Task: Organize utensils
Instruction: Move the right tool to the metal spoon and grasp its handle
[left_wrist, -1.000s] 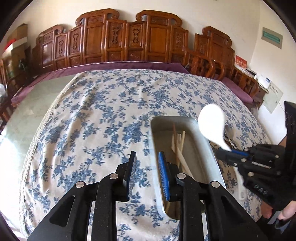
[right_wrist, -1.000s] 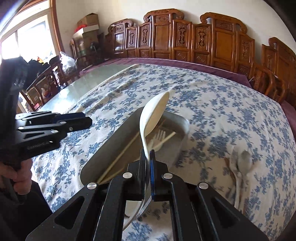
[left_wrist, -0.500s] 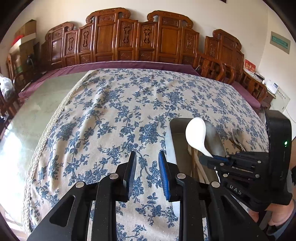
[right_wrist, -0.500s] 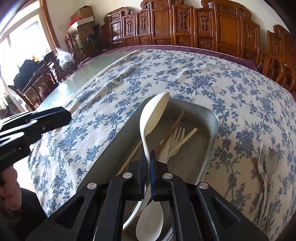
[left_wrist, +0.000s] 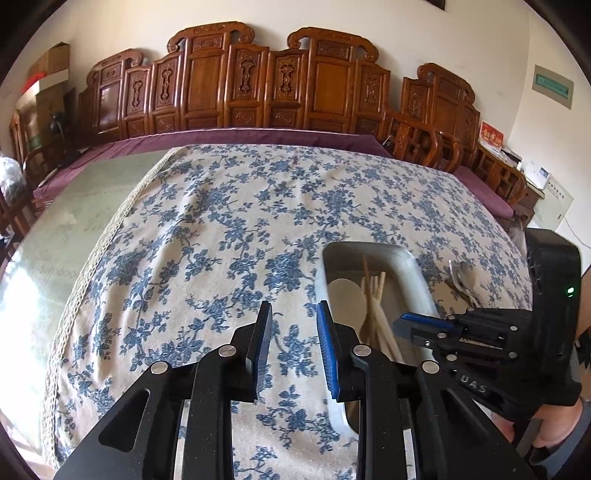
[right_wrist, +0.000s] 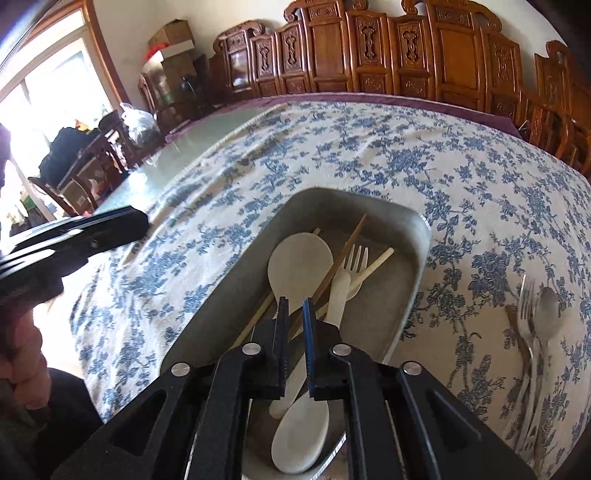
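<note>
From the left wrist view, the left gripper (left_wrist: 293, 332) hangs over the blue-flowered tablecloth (left_wrist: 229, 229) with a moderate gap between its pads and nothing in it. Just right of it sits the metal tray (left_wrist: 417, 273), and inside lie a white spoon (left_wrist: 347, 299) and a bundle of pale chopsticks (left_wrist: 376, 306) running near to far. The right gripper (left_wrist: 402, 323) reaches in from the right over the tray's near part, a hand (left_wrist: 557, 424) behind it. From this side its fingers look close together (how close I cannot tell here). Beyond the tray's right rim, metal cutlery (left_wrist: 460, 275) rests on the cloth.

From the right wrist view, the right gripper (right_wrist: 293, 314) points down into the metal tray (right_wrist: 419, 236). Its jaws have just been opening and now stand a narrow slit apart; the handle of the white spoon (right_wrist: 299, 262) passes between them, lying loose in the tray with the pads not pressing it. A second white spoon (right_wrist: 299, 432) lies nearer, its bowl toward the camera. A white fork (right_wrist: 345, 280), a brown chopstick (right_wrist: 343, 254) and pale chopsticks (right_wrist: 373, 267) lie to the right of the spoon's bowl. On the tablecloth (right_wrist: 332, 147) to the right, apart from the tray, lie a metal fork (right_wrist: 526, 306) and a metal spoon (right_wrist: 548, 310) side by side. The left gripper (right_wrist: 125, 225) shows at the left edge.
</note>
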